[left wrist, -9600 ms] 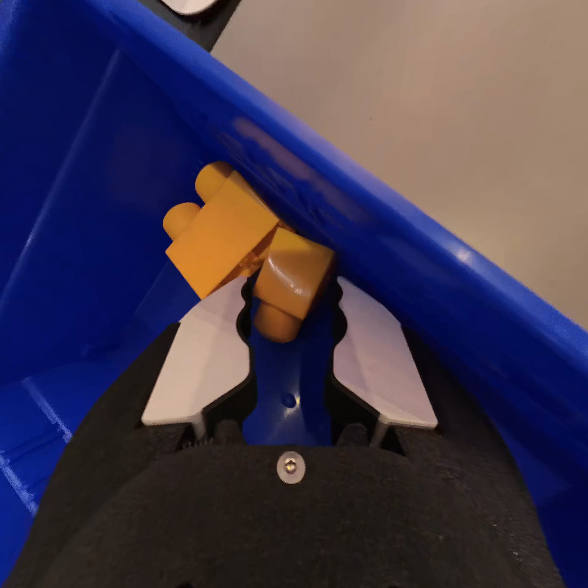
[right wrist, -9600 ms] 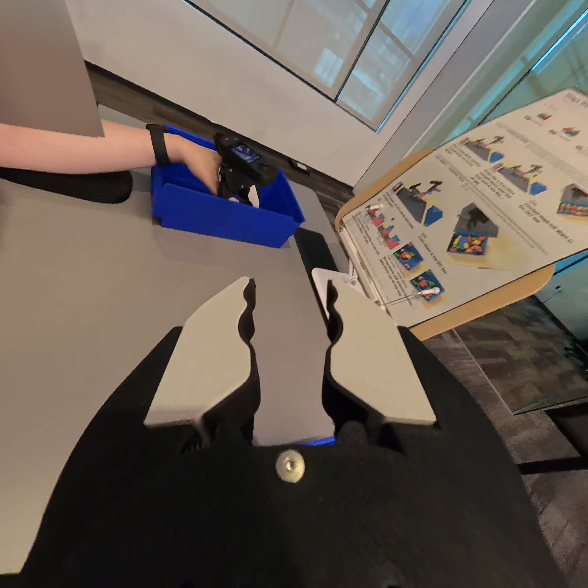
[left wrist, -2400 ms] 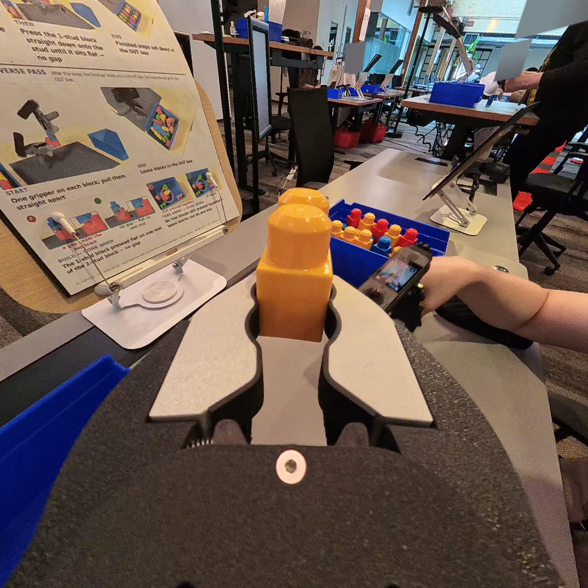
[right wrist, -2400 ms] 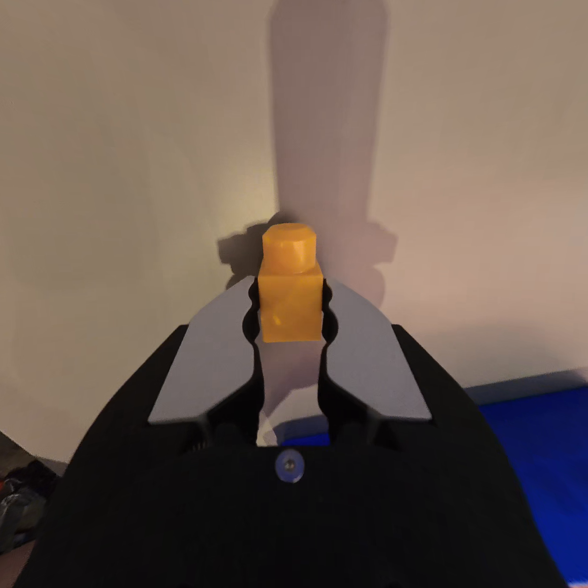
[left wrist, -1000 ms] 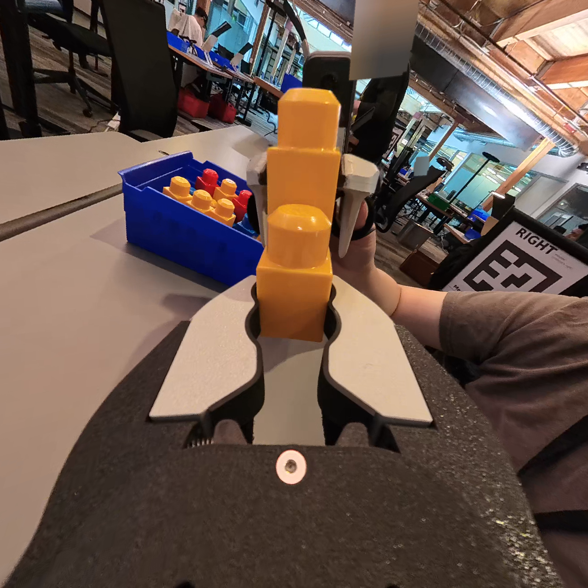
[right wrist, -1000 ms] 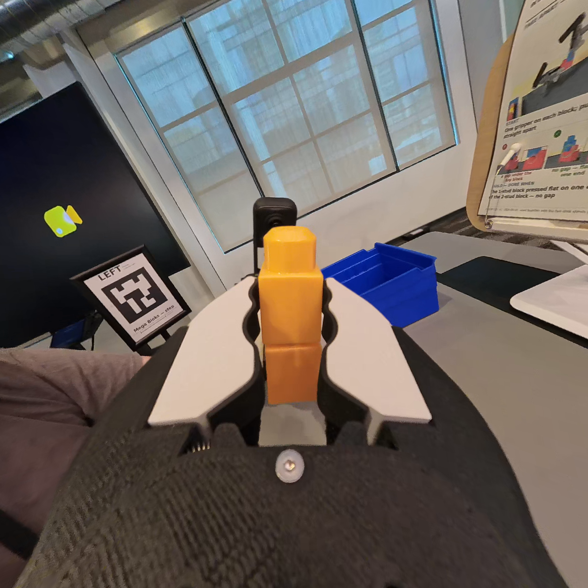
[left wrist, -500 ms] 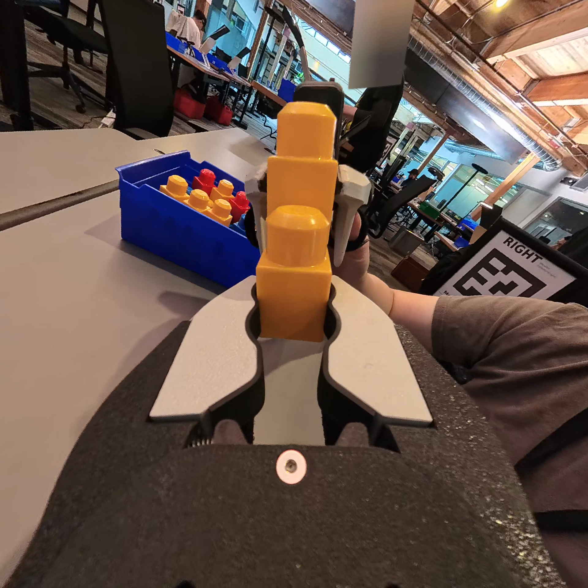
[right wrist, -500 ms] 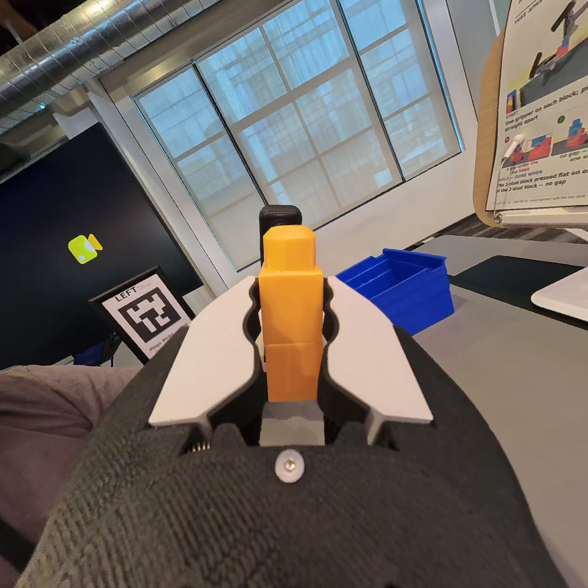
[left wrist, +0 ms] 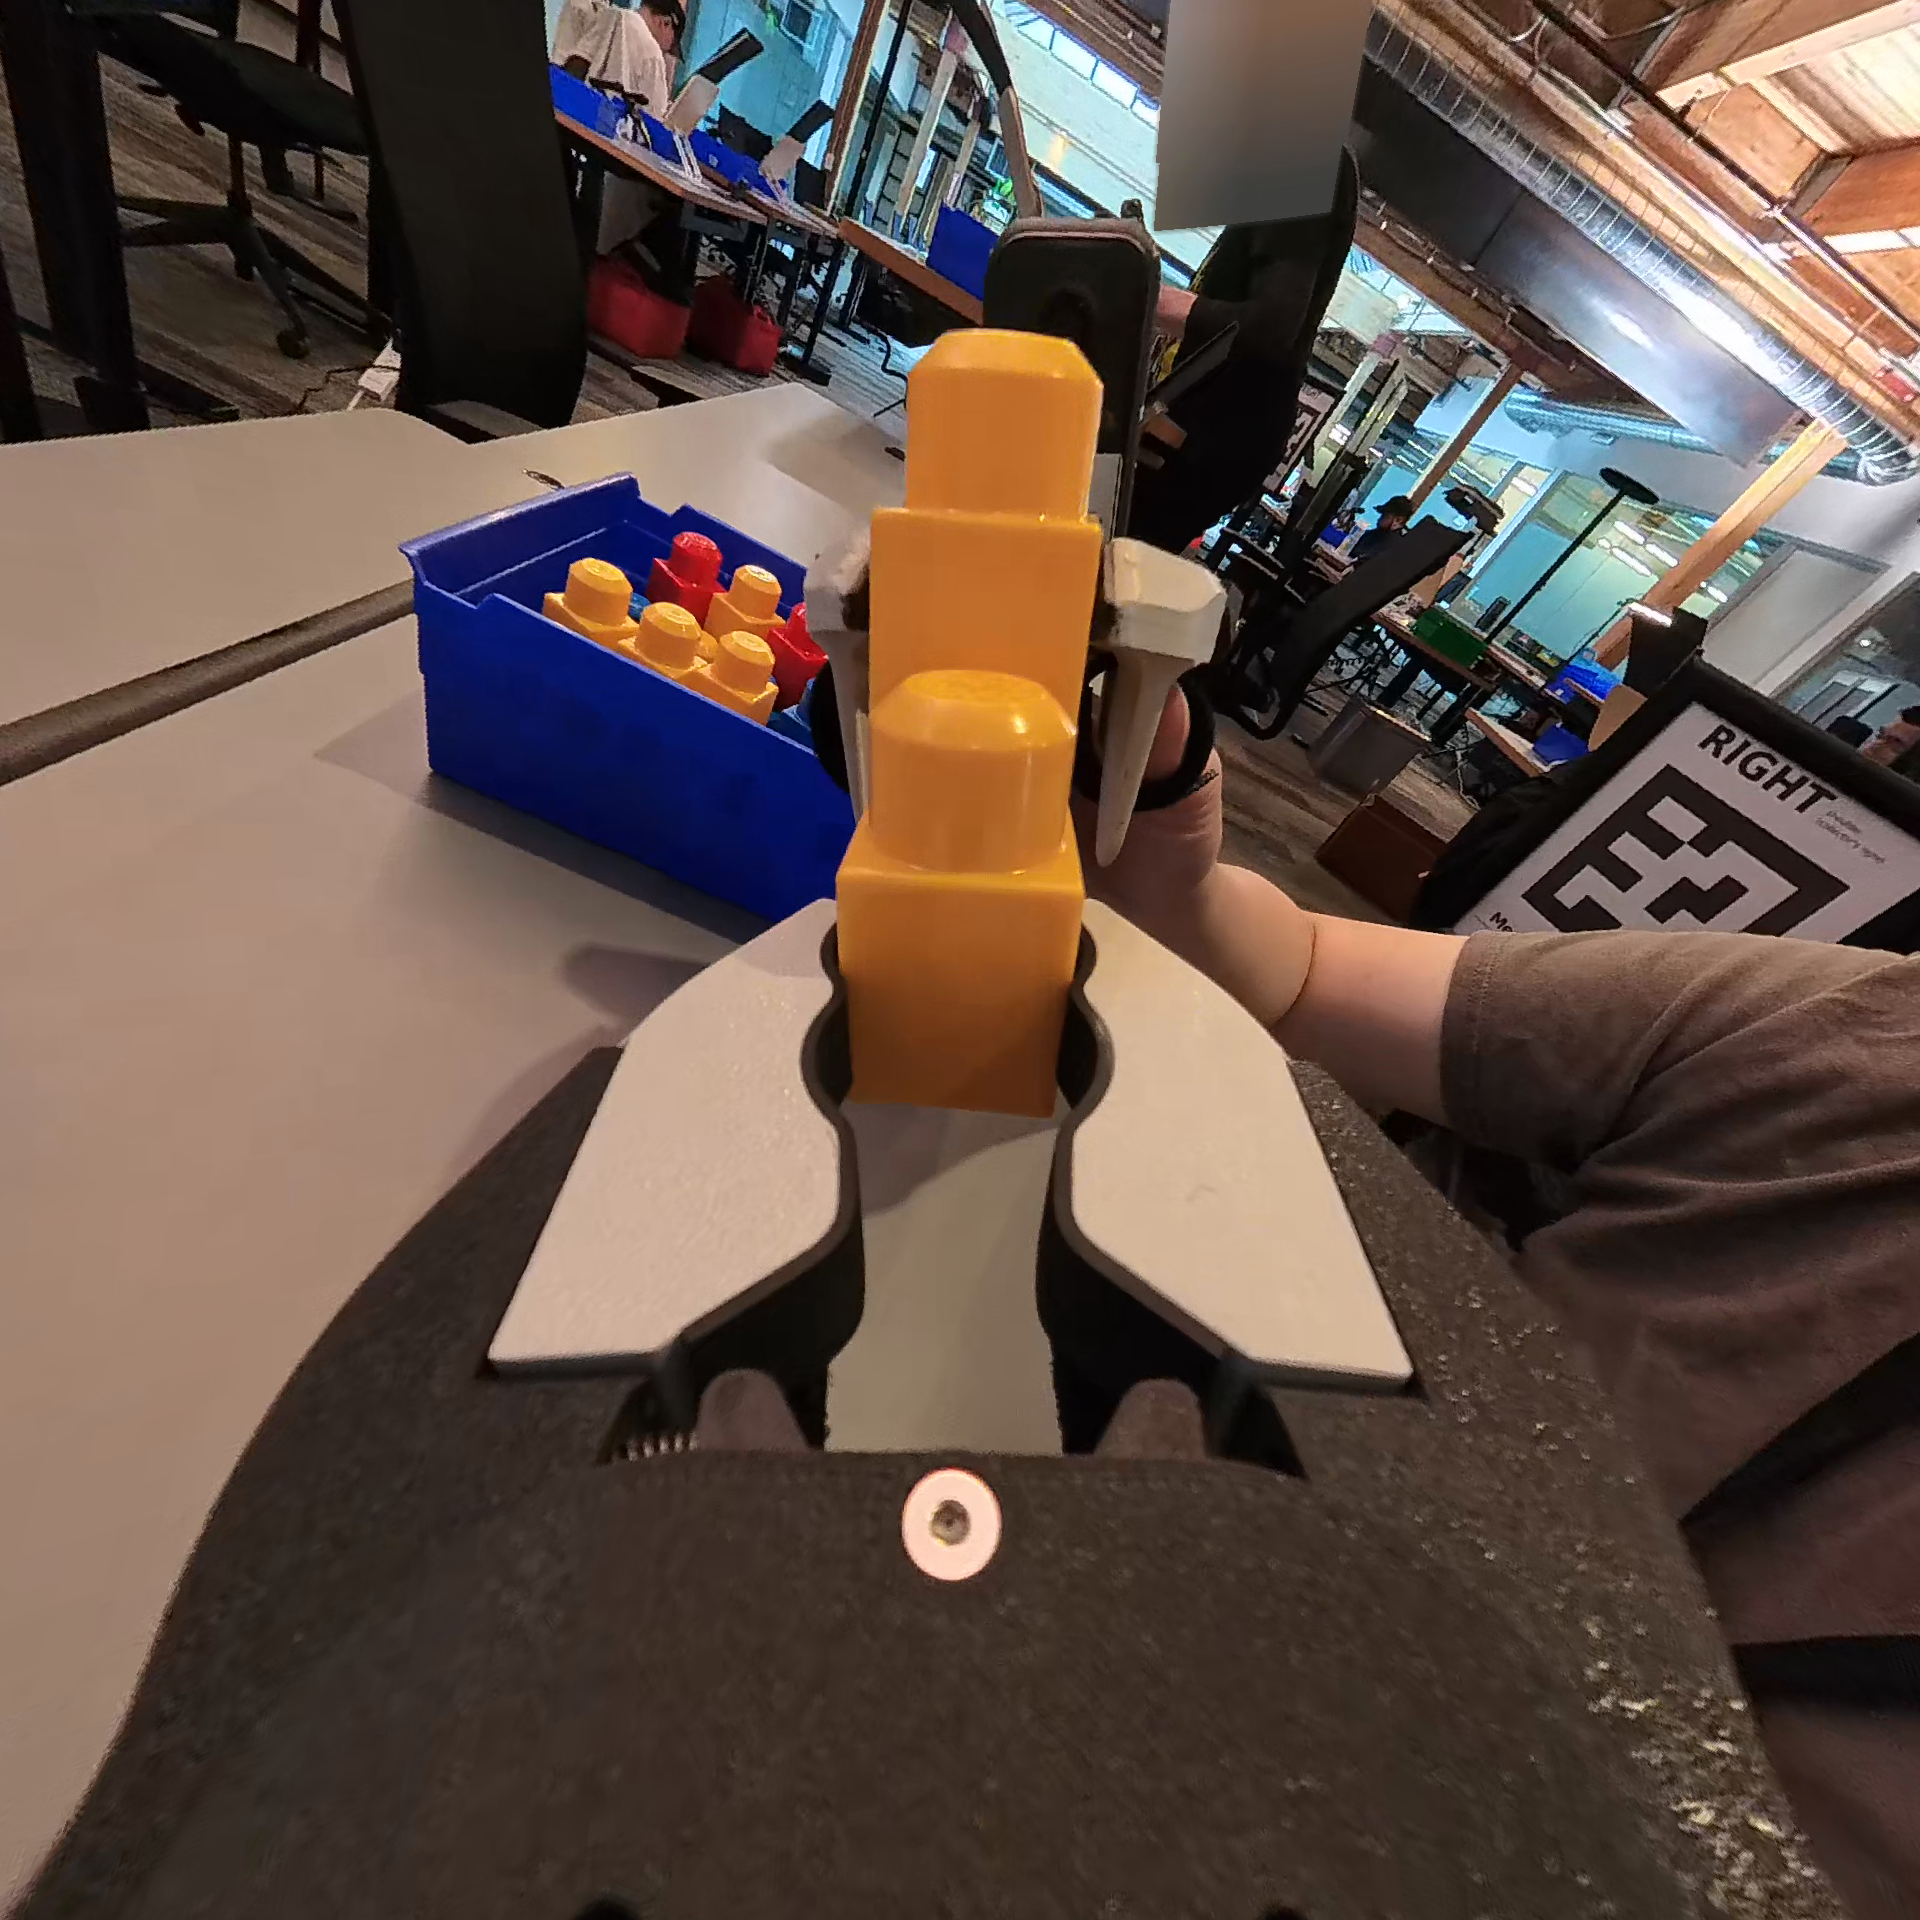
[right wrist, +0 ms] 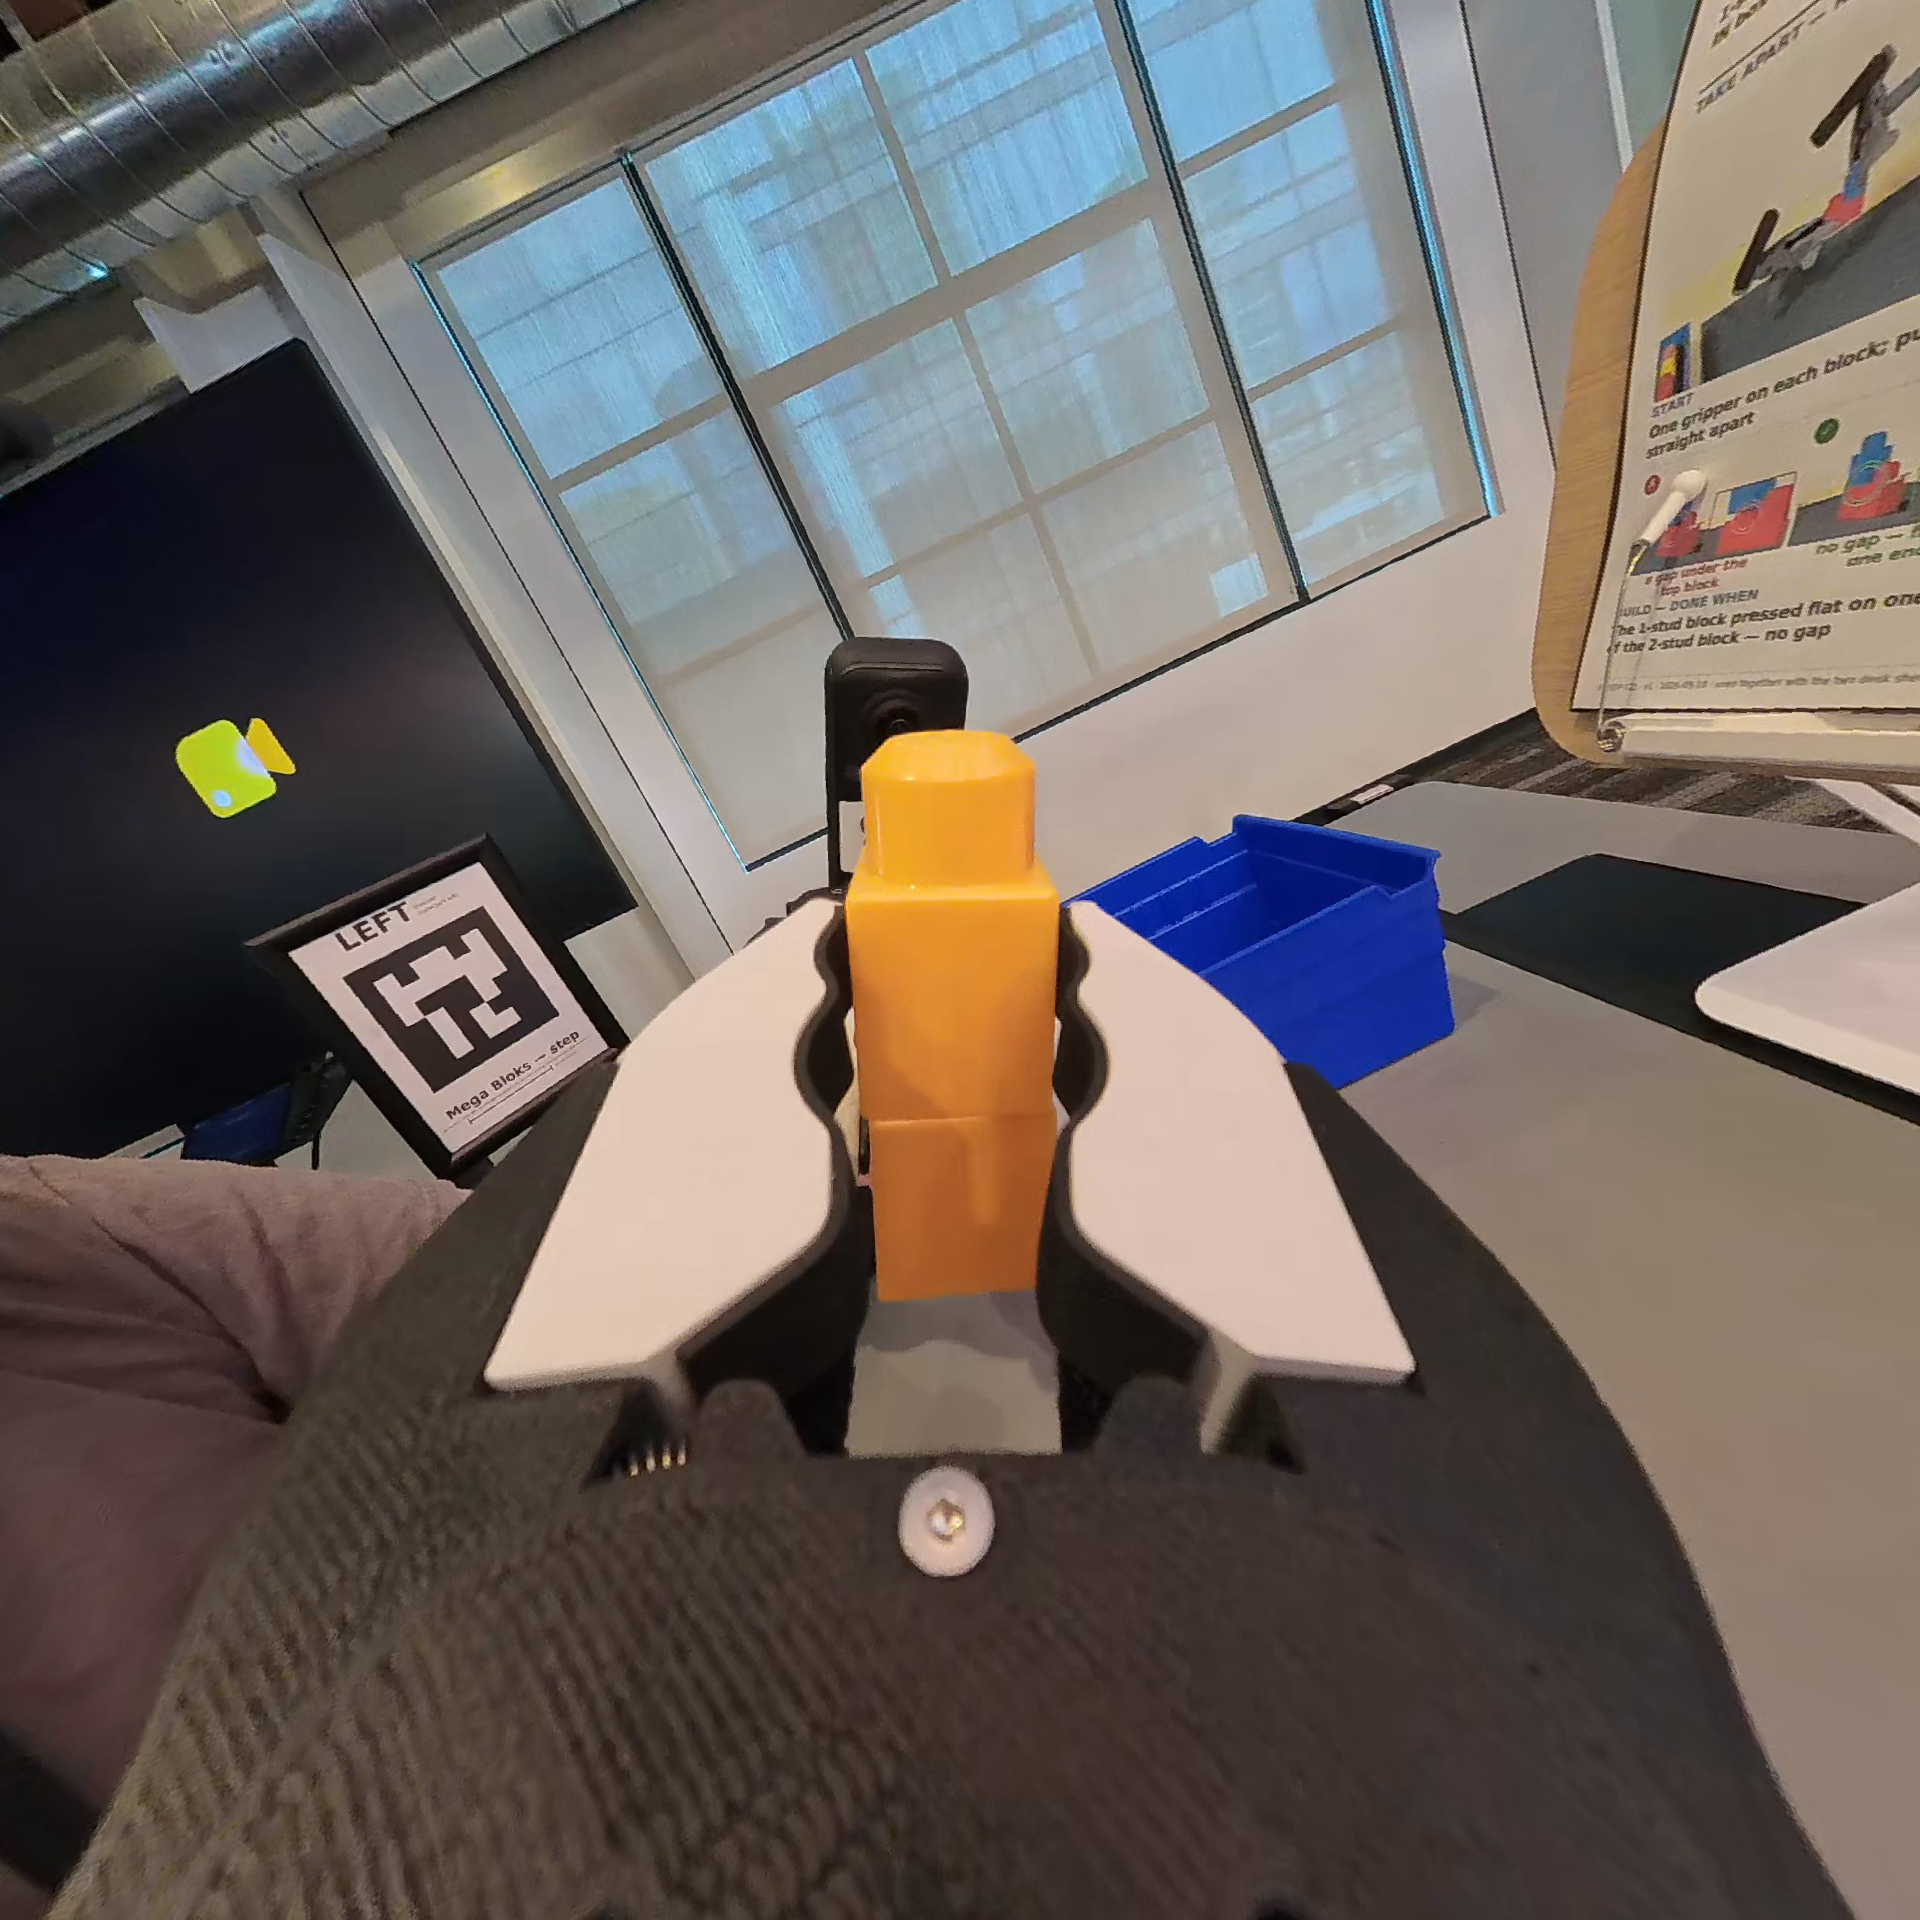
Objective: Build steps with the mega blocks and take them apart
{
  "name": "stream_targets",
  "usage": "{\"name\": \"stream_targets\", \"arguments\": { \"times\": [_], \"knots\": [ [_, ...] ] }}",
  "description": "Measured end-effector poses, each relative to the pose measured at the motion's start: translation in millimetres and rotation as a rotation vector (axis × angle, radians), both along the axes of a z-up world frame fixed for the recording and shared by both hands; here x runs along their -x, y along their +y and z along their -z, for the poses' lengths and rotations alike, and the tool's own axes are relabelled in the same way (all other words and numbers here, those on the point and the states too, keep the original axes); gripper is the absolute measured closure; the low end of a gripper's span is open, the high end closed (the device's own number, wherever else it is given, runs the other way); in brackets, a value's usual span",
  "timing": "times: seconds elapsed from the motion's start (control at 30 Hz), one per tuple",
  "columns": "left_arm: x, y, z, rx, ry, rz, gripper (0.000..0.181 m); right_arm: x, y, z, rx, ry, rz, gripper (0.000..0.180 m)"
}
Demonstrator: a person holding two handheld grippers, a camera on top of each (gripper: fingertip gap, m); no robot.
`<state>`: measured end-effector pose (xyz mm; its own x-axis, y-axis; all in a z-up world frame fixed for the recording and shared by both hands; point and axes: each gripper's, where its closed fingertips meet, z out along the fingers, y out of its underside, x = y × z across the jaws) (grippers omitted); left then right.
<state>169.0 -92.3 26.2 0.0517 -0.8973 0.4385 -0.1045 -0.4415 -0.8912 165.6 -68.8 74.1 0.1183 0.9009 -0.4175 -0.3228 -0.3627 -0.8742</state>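
Two orange blocks joined: left gripper [left wrist: 956,1023] clamps two-stud block [left wrist: 961,997], right gripper [right wrist: 948,1039] clamps one-stud block [right wrist: 951,997] seated atop. Seam looks closed. Remaining: deposit, later separation. Full blue bin [left wrist: 582,727] behind stack.

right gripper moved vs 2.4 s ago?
Yes. The right gripper, shut on the small orange one-stud block, has come from beside the blue bin of blocks to above the two-stud orange block.
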Motion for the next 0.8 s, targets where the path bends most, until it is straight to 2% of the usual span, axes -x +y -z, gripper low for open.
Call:
{"name": "stream_targets", "arguments": {
  "times": [0.23, 0.33, 0.5, 0.6, 0.8],
  "knots": [
    [-1, -1, -8, -0.032, -0.035, 0.011, 0.144, -1, -3, -8, -0.035, 0.000, -0.015, 0.142],
    [2, -3, -17, -0.019, -0.071, 0.023, 0.144, -6, -9, -21, -0.089, -0.041, -0.027, 0.122],
    [3, -18, -10, 0.056, -0.012, 0.143, 0.143, -24, -8, -26, -0.094, -0.179, -0.028, 0.122],
    [-2, -20, 8, 0.023, 0.102, 0.143, 0.143, -30, -14, -20, -0.019, -0.253, -0.110, 0.123],
    [-9, -35, 3, 0.188, 0.027, 0.240, 0.144, -23, -18, 6, 0.065, -0.396, -0.153, 0.123]
  ]
}}
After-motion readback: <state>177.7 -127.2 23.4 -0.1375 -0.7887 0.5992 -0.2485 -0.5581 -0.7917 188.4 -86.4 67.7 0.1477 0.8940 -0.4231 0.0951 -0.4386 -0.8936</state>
